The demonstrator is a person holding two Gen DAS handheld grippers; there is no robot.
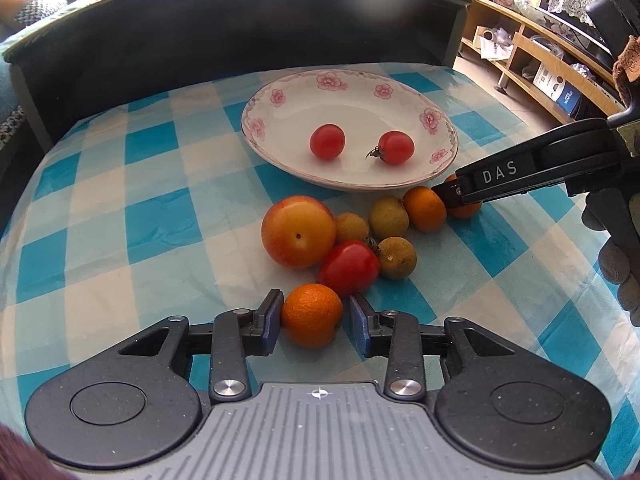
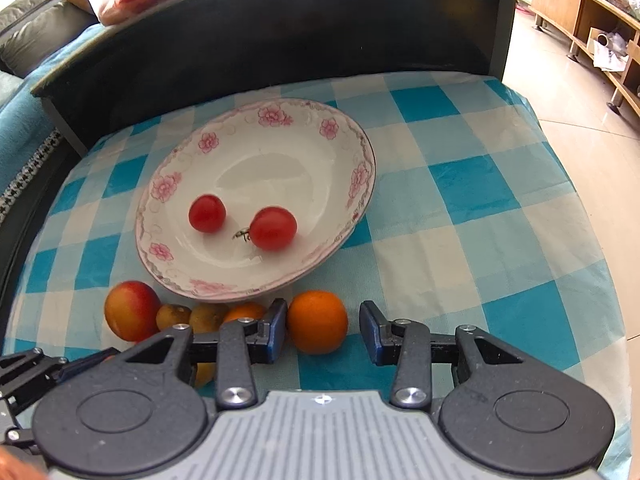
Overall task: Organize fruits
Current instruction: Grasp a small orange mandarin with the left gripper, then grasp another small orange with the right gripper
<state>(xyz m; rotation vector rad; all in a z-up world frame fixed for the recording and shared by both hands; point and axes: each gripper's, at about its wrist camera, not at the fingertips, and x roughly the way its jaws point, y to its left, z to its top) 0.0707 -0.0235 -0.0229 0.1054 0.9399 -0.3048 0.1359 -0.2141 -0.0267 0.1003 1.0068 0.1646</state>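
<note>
Nearest us, left gripper [image 1: 312, 317] brackets an orange [image 1: 311, 315], left pad touching, right pad apart; right gripper [image 2: 323, 330] gapes round another orange [image 2: 317, 321] beside the plate [image 2: 168, 184] with two tomatoes [image 2: 273, 227].

Bright daylight is flooding both views, blowing out the top left corner of the left wrist view. Glare is shining on the plate [image 2: 256, 184] and the floor [image 2: 568, 80]. Fisheye bending is curving the tablecloth [image 1: 120, 208] edges, and a blurred smudge is hanging near the top.
</note>
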